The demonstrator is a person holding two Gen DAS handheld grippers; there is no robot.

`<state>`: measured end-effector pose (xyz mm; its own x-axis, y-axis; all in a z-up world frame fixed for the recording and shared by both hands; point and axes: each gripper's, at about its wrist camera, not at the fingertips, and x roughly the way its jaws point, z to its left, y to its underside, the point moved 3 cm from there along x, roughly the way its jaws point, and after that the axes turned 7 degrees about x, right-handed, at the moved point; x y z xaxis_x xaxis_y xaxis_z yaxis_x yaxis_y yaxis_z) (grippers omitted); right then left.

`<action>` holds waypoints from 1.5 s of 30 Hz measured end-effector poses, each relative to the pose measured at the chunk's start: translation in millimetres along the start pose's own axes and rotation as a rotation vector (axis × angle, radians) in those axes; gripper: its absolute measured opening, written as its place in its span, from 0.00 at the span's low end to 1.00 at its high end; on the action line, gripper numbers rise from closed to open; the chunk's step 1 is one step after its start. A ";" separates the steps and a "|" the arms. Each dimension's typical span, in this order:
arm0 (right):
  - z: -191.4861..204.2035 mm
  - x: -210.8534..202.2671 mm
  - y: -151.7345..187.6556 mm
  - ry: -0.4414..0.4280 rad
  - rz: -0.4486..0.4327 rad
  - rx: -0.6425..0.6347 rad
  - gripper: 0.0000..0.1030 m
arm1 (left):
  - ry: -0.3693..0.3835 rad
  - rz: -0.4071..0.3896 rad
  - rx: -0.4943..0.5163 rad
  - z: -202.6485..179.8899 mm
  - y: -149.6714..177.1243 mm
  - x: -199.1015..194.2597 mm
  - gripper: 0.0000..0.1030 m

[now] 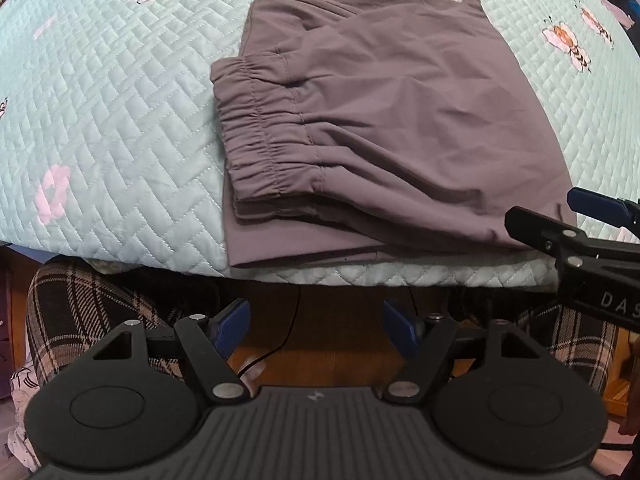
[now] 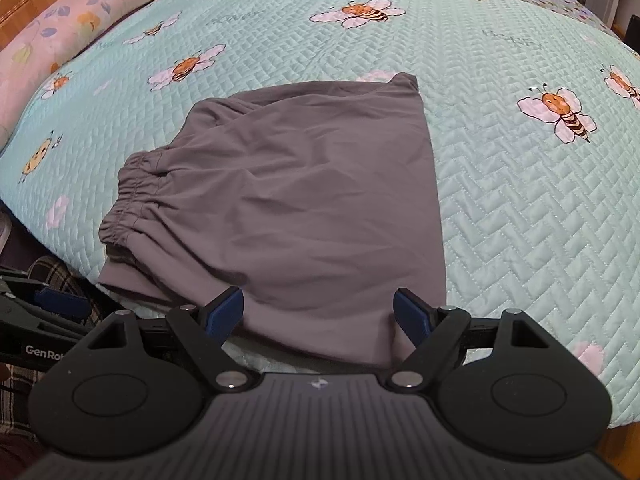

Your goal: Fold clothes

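- Bedding under the work was a quilted mint bedspread point(image 2: 500, 208) printed with bees; it sagged at the near edge of the bed, where your plaid-clad legs point(image 1: 88, 312) showed below.
- You had the grey trousers point(image 2: 296, 208) lying folded into a compact stack close to that near edge, elastic waistband point(image 1: 260, 136) on top at the left.
- Your left tool point(image 1: 316, 330) hung off the bed over the floor, jaws spread, holding nothing.
- Your right tool point(image 2: 318, 314) sat over the stack's near hem, jaws spread, pinching nothing.
- Risk: a one-sided pinch at the hem would likely have lifted only the top layer and peeled the fold open.
- Risk: a pull toward you could have slid the smooth stack off the edge.
- Risk: the bulky waistband could have sprung the next fold apart.
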<state>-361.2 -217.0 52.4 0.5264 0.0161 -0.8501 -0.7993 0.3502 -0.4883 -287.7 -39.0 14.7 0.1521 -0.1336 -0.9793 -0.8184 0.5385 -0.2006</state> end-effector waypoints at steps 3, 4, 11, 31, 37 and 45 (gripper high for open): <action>-1.9 -0.5 1.3 -0.006 0.000 0.005 0.79 | -0.001 -0.001 0.006 -4.2 -0.5 -1.0 0.73; -3.4 -1.0 1.4 -0.008 -0.002 0.011 0.79 | 0.001 -0.003 0.006 -5.1 -1.0 -1.8 0.73; -19.1 -7.4 0.8 -0.054 -0.023 0.069 0.79 | 0.148 -0.039 -0.107 -0.5 -3.3 -6.9 0.73; -138.4 -11.8 11.7 -0.347 -0.220 0.488 0.80 | 0.448 -0.281 -0.560 7.1 2.9 33.6 0.73; -158.2 4.2 22.5 -0.430 -0.193 0.576 0.80 | 0.465 -0.312 -0.610 9.5 7.8 45.4 0.73; -165.4 19.6 29.2 -0.632 -0.182 0.654 0.80 | 0.555 -0.372 -0.687 8.8 10.3 47.6 0.75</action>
<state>-422.2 -361.4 -11.1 0.8414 0.3495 -0.4122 -0.4678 0.8529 -0.2318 -284.0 -32.5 -34.3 0.3285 -0.6678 -0.6680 -0.9436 -0.2002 -0.2639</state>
